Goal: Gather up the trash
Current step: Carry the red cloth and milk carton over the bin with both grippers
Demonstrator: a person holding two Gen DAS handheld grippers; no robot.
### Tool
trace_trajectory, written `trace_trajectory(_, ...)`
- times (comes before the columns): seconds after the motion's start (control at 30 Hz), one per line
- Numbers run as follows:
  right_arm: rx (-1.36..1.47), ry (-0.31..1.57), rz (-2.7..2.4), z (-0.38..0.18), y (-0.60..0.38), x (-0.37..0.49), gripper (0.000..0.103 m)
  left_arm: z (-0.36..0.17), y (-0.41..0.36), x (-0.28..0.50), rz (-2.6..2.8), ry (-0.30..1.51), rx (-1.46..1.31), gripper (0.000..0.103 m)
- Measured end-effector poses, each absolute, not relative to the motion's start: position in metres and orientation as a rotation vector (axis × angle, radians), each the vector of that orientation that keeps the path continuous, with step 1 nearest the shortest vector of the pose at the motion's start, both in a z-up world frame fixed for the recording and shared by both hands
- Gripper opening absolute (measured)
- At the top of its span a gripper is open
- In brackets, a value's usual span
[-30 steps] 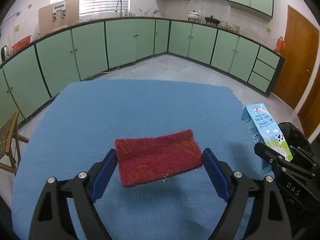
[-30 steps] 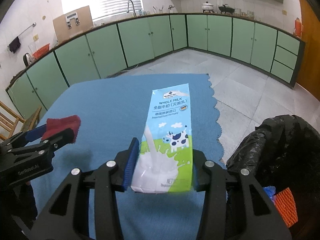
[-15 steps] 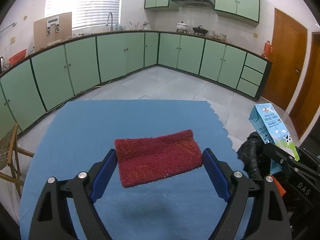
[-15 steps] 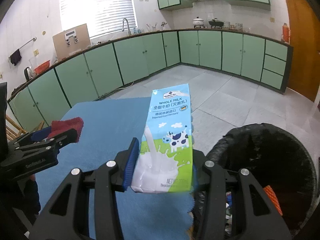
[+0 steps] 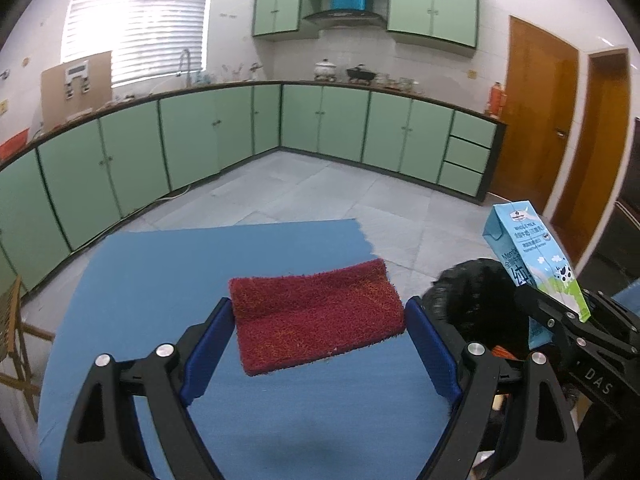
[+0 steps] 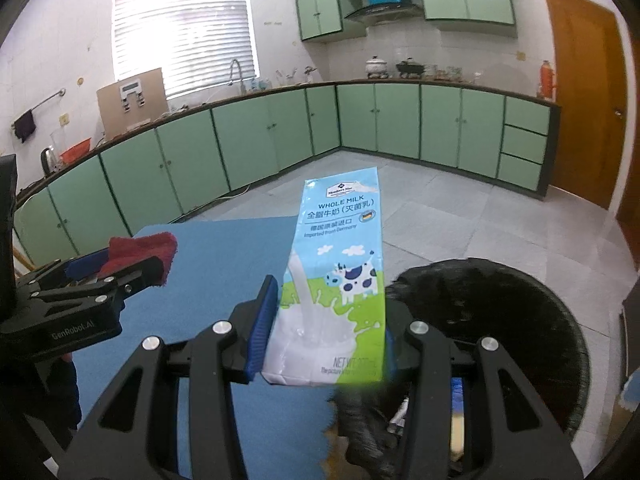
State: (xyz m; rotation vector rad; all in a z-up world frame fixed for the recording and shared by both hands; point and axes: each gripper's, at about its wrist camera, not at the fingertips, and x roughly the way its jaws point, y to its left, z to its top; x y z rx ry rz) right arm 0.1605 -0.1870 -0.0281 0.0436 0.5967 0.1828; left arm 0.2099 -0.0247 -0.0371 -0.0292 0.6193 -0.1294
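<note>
Right gripper point(image 6: 326, 332): clamped on a tall light-blue and green whole-milk carton point(image 6: 336, 276), which is held upright, long axis running away from the camera toward 12 o'clock.
Key relation: a black-lined round trash bin point(image 6: 532, 320) is seen at 3 to 4 o'clock of the carton, its rim just beside and below it. The carton appears to hang over the bin's near-left edge rather than its middle, so a short carry to the right is judged necessary before release.
Left gripper point(image 5: 320, 344): closed on a dark red, rough-fibred rectangular scouring pad point(image 5: 316, 316), held flat, long axis across from 9 to 3 o'clock.
Nearer arm: the right is judged closer to the bin; in the left view the bin's rim point(image 5: 440, 292) sits at 3 o'clock, beyond the right finger.
Bin contents: some scraps are glimpsed inside; not identifiable.
Surface: a blue cloth-covered table point(image 5: 160, 280) lies under both tools.
Obstruction: none is seen between carton and bin mouth.
Far: green kitchen cabinets point(image 6: 256, 144) at 12 o'clock.
</note>
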Motion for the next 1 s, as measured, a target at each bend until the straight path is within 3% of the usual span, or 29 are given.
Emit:
trace_trajectory(0.53,0.094,0.584,-0.056,-0.042,-0.303,0.12,0.043,-0.045,-0.128,0.218,-0.336,0.595,0.027,0.084)
trace_trajectory(1.0,0.142,0.631,-0.154,-0.087,-0.371,0.118,0.043,-0.075,-0.214,0.243,-0.483,0.605,0.072,0.085)
